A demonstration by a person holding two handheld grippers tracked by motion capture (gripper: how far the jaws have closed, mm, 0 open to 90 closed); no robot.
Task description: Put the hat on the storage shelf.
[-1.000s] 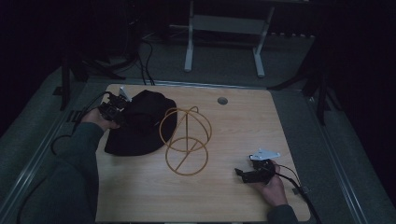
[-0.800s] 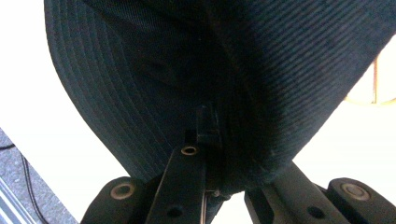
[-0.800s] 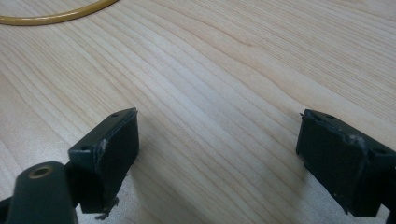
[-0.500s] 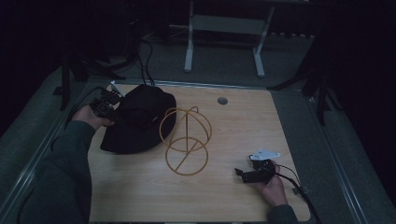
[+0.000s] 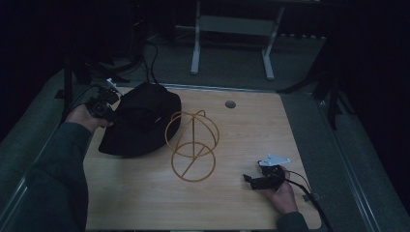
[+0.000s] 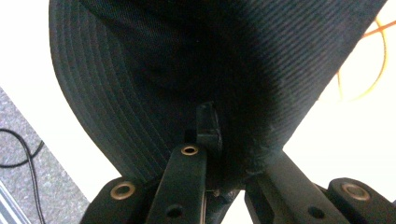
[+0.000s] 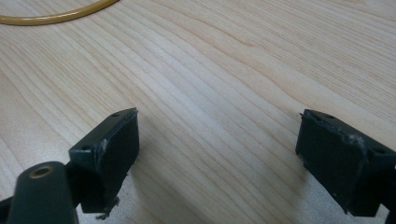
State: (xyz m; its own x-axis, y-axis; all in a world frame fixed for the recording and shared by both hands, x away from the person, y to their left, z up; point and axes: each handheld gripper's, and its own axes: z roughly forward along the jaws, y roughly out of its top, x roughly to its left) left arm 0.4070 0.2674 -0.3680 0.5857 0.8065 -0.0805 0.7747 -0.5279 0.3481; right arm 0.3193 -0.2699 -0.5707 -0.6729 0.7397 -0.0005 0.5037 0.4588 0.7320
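Pinching the brim of the black bucket hat (image 5: 141,121), the left tool (image 5: 102,110) holds it at the bench's (image 5: 241,130) ten o'clock corner. At three o'clock from the hat, touching it, stands the gold wire hat stand (image 5: 192,145). Over at five o'clock, the right tool (image 5: 251,180) rests wide and holds nothing.

Black hat (image 5: 140,121) in left gripper (image 5: 102,107), beside wire stand (image 5: 192,145)
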